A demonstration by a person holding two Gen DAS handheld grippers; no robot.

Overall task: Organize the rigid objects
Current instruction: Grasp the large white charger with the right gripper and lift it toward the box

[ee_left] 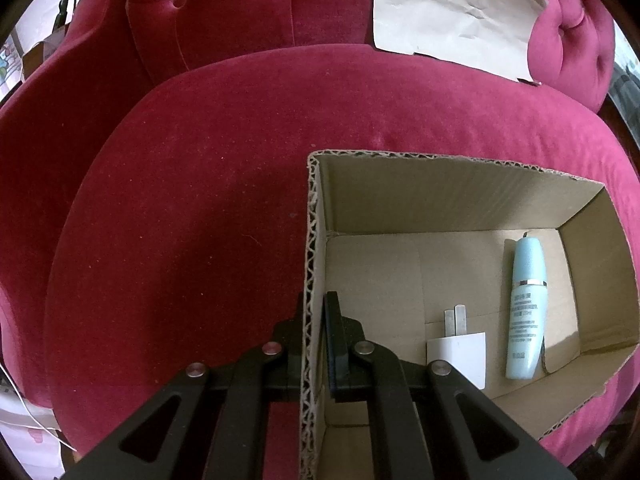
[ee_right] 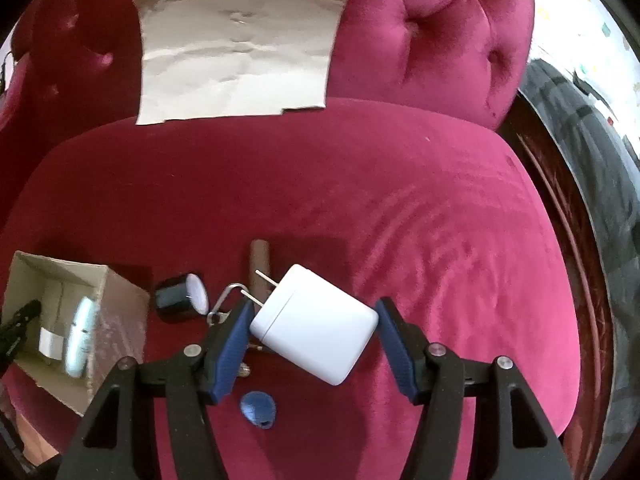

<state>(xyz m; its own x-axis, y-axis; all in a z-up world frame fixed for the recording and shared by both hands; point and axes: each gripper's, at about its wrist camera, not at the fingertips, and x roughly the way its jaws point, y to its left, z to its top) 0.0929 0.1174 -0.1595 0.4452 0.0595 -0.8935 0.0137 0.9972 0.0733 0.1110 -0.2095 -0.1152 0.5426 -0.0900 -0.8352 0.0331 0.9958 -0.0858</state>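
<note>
Left claw (ee_left: 316,340) pressed together on the near-left wall of the cardboard box (ee_left: 460,196), one finger outside, one inside. Box sits on the red velvet seat cushion (ee_left: 200,200). Inside the box: a white plug adapter (ee_left: 458,354) lying flat, prongs pointing far, and right of it a pale blue bottle (ee_left: 526,308) on its side (printed label on it, too small to read).

Right claw (ee_right: 312,332) about half spread, pinching a white charger block (ee_right: 314,330) between blue pads, prongs toward the far left, tilted, lifted clear of the cushion. On the cushion beneath and left: black cylinder with white end (ee_right: 180,296), brown tube (ee_right: 260,268), metal clip (ee_right: 226,300), blue oval piece (ee_right: 258,408). Crumpled paper sheet (ee_right: 236,52) leans on the backrest.
</note>
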